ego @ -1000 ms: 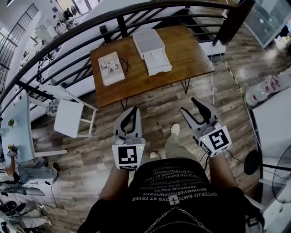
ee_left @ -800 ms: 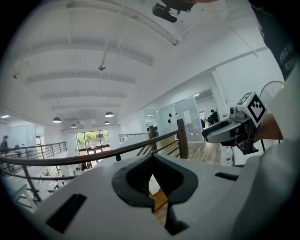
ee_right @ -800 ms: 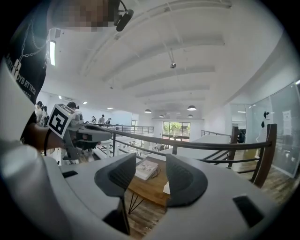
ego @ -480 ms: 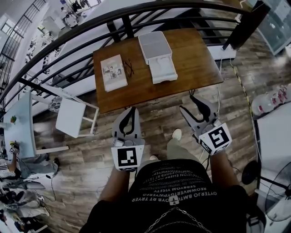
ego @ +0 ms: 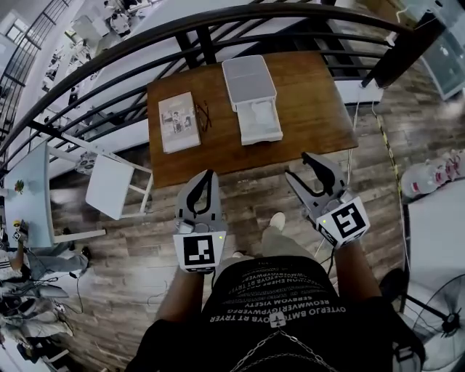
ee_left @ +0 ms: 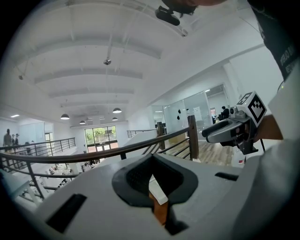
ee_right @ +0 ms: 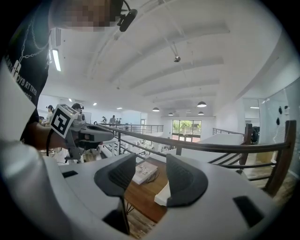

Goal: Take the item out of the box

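1. Illumination: bright, even, diffuse; sources are ceiling lamps [ee_left: 65,116] and far windows [ee_right: 186,127].
2. Shadows on the tabletop [ego: 305,94] are faint and soft-edged.
3. The white ceiling [ee_right: 187,42] in both gripper views approaches overexposure.
4. All views show strong fisheye curvature; gripper views carry black vignetted corners.
5. Head view is sharp, without motion blur.

Bare table [ego: 312,102] lies open at 3 o'clock of the box [ego: 251,98] and along the near edge at 6. At 9 o'clock, glasses [ego: 202,115] and a booklet [ego: 179,122] crowd it. The railing [ego: 290,9] bars 12 o'clock.
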Action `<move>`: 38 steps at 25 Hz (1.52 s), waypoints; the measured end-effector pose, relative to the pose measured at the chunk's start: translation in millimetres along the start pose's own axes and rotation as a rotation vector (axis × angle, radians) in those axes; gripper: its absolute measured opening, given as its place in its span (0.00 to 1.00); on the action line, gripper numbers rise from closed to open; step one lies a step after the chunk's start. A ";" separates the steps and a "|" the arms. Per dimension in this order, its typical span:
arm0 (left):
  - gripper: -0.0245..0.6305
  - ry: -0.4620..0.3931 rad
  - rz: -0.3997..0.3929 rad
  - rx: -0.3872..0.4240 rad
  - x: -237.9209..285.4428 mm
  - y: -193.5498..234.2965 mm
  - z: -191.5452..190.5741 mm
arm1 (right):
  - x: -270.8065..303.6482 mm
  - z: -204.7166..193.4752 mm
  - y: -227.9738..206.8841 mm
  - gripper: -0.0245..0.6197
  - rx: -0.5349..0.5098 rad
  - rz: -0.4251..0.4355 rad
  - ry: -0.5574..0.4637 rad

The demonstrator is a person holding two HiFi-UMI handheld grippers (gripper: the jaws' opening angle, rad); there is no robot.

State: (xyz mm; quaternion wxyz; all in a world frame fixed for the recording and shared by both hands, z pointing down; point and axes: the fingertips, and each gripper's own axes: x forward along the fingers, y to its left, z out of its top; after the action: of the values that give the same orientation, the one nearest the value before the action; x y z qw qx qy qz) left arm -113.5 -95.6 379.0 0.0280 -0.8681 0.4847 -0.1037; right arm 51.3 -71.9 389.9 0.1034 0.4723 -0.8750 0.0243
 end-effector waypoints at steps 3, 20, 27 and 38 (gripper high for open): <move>0.05 -0.016 -0.004 0.005 18.6 -7.1 10.1 | 1.3 1.1 -17.0 0.35 -0.008 0.008 -0.001; 0.05 -0.070 -0.012 0.033 118.7 -75.5 64.9 | -11.3 -2.1 -117.6 0.35 0.004 0.063 -0.048; 0.05 -0.021 0.021 0.033 137.4 -89.8 67.4 | -20.6 -9.8 -152.3 0.35 0.014 0.074 -0.034; 0.05 0.004 0.103 0.032 102.4 -86.2 63.5 | -25.2 -23.6 -137.9 0.35 0.039 0.124 -0.023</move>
State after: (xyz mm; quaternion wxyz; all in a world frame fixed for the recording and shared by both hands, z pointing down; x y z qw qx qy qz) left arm 23.8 -140.1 345.5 0.0463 -0.8413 0.5269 -0.1118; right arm 183.1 -124.1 400.2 0.0825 0.4192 -0.9032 0.0424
